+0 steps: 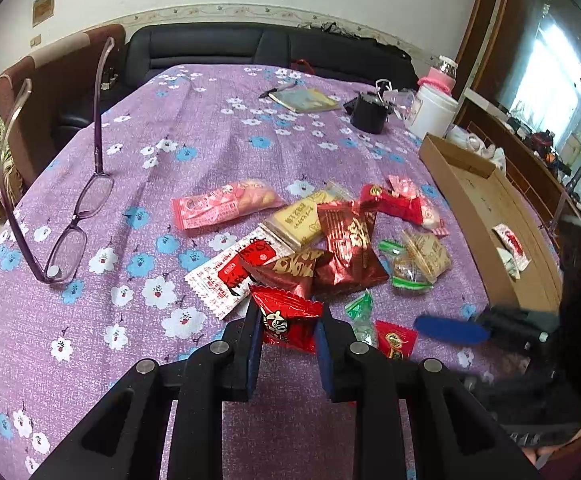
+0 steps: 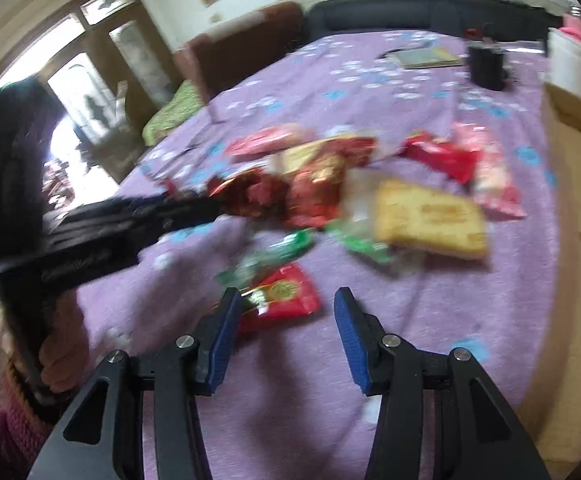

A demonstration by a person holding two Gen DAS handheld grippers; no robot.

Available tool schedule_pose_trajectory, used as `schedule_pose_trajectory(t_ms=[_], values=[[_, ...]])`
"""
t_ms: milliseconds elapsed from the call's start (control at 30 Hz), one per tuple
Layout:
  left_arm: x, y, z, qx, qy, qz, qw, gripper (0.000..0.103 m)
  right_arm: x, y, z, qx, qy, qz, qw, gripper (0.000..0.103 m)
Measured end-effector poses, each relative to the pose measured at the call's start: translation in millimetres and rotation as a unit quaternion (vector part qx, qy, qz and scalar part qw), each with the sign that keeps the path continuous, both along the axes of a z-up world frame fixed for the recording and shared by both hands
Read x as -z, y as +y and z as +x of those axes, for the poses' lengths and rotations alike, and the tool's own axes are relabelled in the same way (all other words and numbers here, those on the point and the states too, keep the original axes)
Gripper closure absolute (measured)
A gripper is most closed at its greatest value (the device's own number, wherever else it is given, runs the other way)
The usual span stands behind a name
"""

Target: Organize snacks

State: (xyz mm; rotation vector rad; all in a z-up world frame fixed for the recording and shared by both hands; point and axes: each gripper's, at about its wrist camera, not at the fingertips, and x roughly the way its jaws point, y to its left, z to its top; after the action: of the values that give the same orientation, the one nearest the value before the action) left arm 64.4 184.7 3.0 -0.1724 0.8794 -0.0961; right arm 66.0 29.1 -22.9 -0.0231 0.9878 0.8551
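A heap of wrapped snacks (image 1: pixel 330 236) lies on the purple flowered tablecloth (image 1: pixel 194 128). My left gripper (image 1: pixel 288 322) is shut on a small red candy packet (image 1: pixel 288 318) at the near edge of the heap. In the blurred right wrist view, my right gripper (image 2: pixel 286 300) stands open just above the cloth, its left finger touching a flat red packet (image 2: pixel 280 296) and nothing pinched between the pads. A green wrapper (image 2: pixel 266 254) and a yellow biscuit pack (image 2: pixel 430 218) lie beyond it. The left gripper's arm (image 2: pixel 102 232) reaches in from the left.
A long cardboard box (image 1: pixel 486 216) holding a white-and-red sachet (image 1: pixel 512 246) runs along the table's right side. Purple glasses (image 1: pixel 70 216) lie at left. A notebook (image 1: pixel 304 100), black cup (image 1: pixel 368 114) and white tub (image 1: pixel 434 112) stand at the far end.
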Motion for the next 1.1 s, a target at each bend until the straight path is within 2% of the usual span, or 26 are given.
schedule_pose_trajectory(t_ms=[67, 100, 167, 200, 300, 433, 567, 867, 900, 933, 967, 1100], values=[[-2, 5, -1, -0.002, -0.001, -0.012, 0.9999, 0.079, -1, 8, -10, -0.063, 0.023, 0.014, 0.998, 0.054], [-2, 8, -1, -0.006, -0.002, -0.017, 0.9998, 0.079, 0, 14, -20, -0.119, 0.045, 0.027, 0.992, 0.054], [-4, 12, -1, -0.012, -0.004, -0.024, 0.9996, 0.079, -4, 20, -37, -0.156, 0.029, 0.027, 0.987, 0.054], [-4, 15, -1, -0.016, -0.005, -0.030, 0.9994, 0.079, -8, 23, -44, -0.163, 0.008, 0.015, 0.987, 0.053], [-6, 23, -1, -0.028, -0.009, -0.042, 0.9987, 0.079, -11, 21, -44, -0.142, -0.015, 0.007, 0.990, 0.052], [-8, 29, -1, -0.040, -0.011, -0.050, 0.9979, 0.079, -9, 19, -38, -0.131, -0.009, 0.010, 0.991, 0.052], [-10, 33, -3, -0.039, -0.018, -0.068, 0.9968, 0.079, -14, 29, -44, -0.143, -0.031, -0.009, 0.989, 0.050], [-11, 36, -3, -0.044, -0.019, -0.078, 0.9958, 0.079, 0, 79, -47, -0.175, -0.038, -0.059, 0.982, 0.050], [-11, 36, -4, -0.044, -0.019, -0.078, 0.9958, 0.079, 0, 82, -50, -0.173, -0.054, -0.063, 0.981, 0.054], [-12, 36, -4, -0.043, -0.020, -0.077, 0.9959, 0.079, 0, 84, -53, -0.170, -0.064, -0.072, 0.981, 0.080], [-12, 35, -5, -0.041, -0.021, -0.077, 0.9960, 0.079, 0, 85, -56, -0.165, -0.074, -0.083, 0.980, 0.085], [-14, 31, -6, -0.040, -0.026, -0.064, 0.9968, 0.079, -7, 70, -60, -0.127, -0.102, -0.094, 0.982, 0.086]])
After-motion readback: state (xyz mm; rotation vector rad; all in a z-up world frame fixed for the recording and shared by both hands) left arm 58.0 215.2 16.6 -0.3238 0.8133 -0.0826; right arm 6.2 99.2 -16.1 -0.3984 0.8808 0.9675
